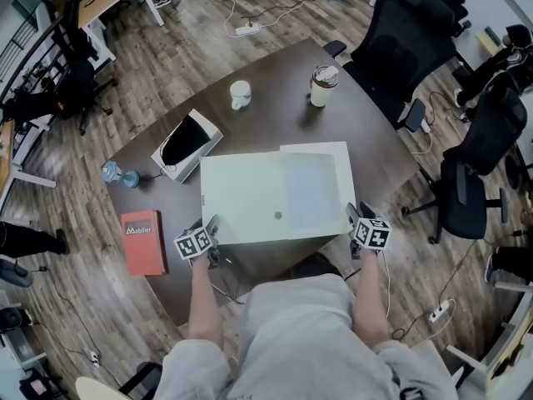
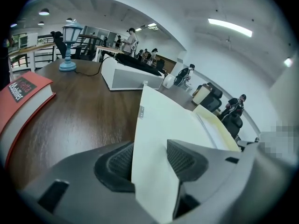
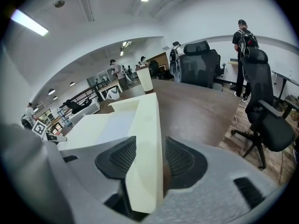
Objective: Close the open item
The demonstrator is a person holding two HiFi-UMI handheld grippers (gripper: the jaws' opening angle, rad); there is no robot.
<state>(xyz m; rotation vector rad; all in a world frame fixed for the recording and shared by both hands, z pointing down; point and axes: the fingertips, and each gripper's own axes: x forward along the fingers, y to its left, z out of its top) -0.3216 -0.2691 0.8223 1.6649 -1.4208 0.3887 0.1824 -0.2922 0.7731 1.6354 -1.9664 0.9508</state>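
Workpiece: pale-green box (image 1: 250, 198) (image 2: 159, 139) (image 3: 140, 125), lying flat at the near edge of the dark wood worktop (image 1: 275, 115), directly in front of the person. A plain pale panel covers the left part of its top; a bluish surface shows on the right part, bordered by a raised rim. Whether this panel is the lid part-way over cannot be confirmed from the views.

Left hand-held gripper (image 1: 212, 225) (image 2: 149, 160): set at the near left corner. A thin upright panel of the box stands between the pads, which appear to bear on both of its faces.

Right hand-held gripper (image 1: 356, 215) (image 3: 149, 157): set at the near right corner, astride the thicker side wall. The jaws stand fairly wide because the wall fills the gap, and the pads appear closed on it.

Purpose of the hold, as judged: a grip at each near corner keeps so wide and light a box square and stops it skating on the smooth wood while the open part is brought over.

Clearance: red book (image 1: 143, 242) lies well to the left. White mug (image 1: 240, 95), lidded cup (image 1: 322, 86) and white case (image 1: 186, 144) stand beyond the far edge, apart from the box, so none obstructs closing
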